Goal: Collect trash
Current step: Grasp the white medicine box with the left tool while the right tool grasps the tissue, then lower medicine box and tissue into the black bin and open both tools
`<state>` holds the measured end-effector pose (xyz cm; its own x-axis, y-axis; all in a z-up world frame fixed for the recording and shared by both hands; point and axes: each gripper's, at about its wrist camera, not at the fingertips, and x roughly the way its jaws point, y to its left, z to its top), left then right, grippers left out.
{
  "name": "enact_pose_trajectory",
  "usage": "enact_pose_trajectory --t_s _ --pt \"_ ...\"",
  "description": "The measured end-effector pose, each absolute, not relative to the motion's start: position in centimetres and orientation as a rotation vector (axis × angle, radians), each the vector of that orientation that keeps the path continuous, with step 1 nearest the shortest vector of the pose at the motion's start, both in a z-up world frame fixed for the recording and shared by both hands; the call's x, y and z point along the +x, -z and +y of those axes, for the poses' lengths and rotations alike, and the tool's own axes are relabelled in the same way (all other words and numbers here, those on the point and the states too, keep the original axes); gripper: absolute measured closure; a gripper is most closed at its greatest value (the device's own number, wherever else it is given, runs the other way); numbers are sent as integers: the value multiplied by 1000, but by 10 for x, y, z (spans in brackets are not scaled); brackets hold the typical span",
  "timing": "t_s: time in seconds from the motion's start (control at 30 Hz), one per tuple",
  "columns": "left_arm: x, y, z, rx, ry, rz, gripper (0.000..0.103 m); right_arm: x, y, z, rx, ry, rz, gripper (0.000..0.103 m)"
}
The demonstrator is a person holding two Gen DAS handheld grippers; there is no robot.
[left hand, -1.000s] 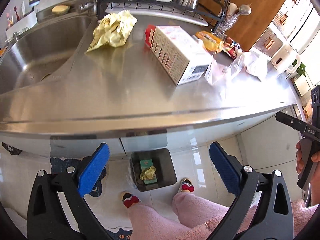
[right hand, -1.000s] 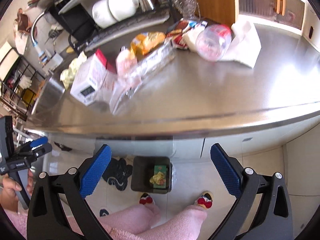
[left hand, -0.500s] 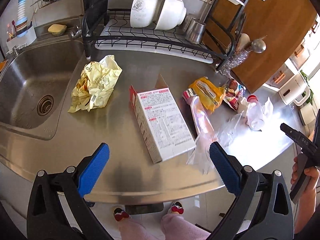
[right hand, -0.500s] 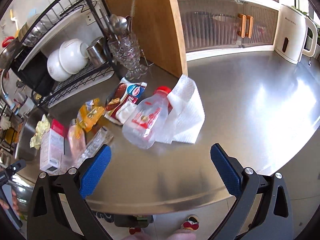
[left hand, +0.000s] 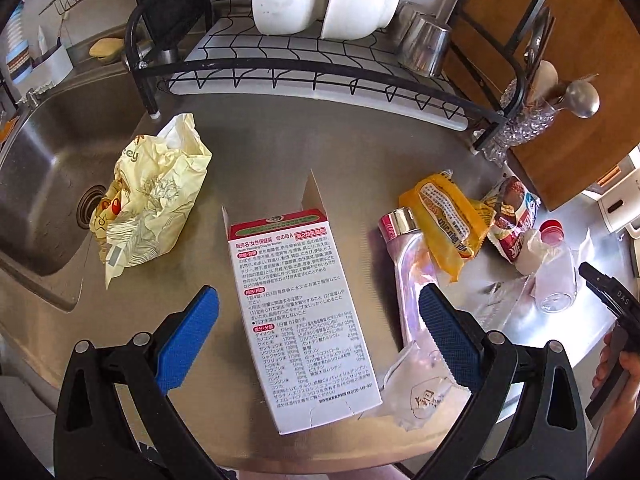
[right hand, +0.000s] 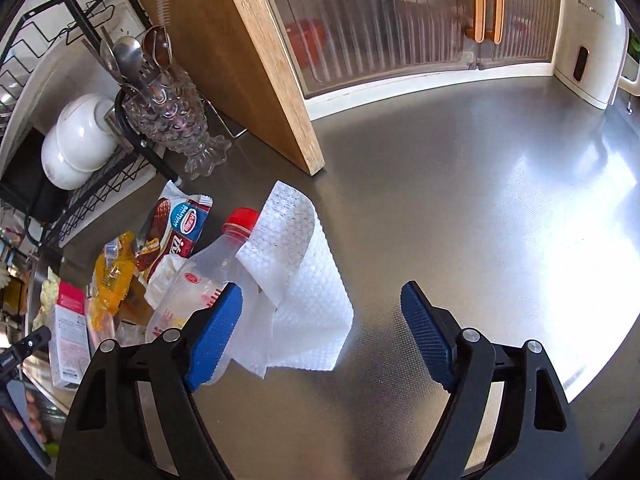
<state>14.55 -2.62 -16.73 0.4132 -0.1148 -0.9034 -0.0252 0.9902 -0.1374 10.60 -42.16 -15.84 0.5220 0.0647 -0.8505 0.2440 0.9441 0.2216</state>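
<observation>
Trash lies strewn on my steel surface (left hand: pixel 288 152): under my left hand-held gripper (left hand: pixel 318 316), jaws spread and holding nothing, the white medicine box (left hand: pixel 300 320) lies flat, with a crumpled yellow wrapper (left hand: pixel 154 196) at ten o'clock beside the sink (left hand: pixel 36 184). My right hand-held gripper (right hand: pixel 322 312) has just been narrowing yet gapes empty over the surface, a paper towel (right hand: pixel 298 280) and clear red-capped bottle (right hand: pixel 200 280) at its nine o'clock.

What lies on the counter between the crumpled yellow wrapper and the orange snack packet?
In the left wrist view, the white medicine box lies flat between the yellow wrapper and the orange packet, with a pink iridescent bottle beside the packet.
</observation>
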Motion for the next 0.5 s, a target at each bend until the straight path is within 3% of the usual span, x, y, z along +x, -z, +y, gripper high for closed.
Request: enact_pose_trajectory --t_s 0.13,0.2,0.27,0.33,0.47,0.5 --pt "152 181 -28 -133 31 1176 8 110 170 -424 333 86 1049 28" --pt "153 185 -28 -129 21 1183 15 112 175 -424 337 68 1064 39" --pt "155 189 -28 -132 9 1193 33 114 180 -423 335 54 1078 54" --pt "154 190 -26 -132 -3 1200 42 116 184 -420 336 39 1094 66" --pt "151 188 -27 -135 10 1193 45 115 182 -415 324 18 1085 93" --pt "149 186 -29 -130 13 1184 46 114 179 -413 315 19 1072 95"
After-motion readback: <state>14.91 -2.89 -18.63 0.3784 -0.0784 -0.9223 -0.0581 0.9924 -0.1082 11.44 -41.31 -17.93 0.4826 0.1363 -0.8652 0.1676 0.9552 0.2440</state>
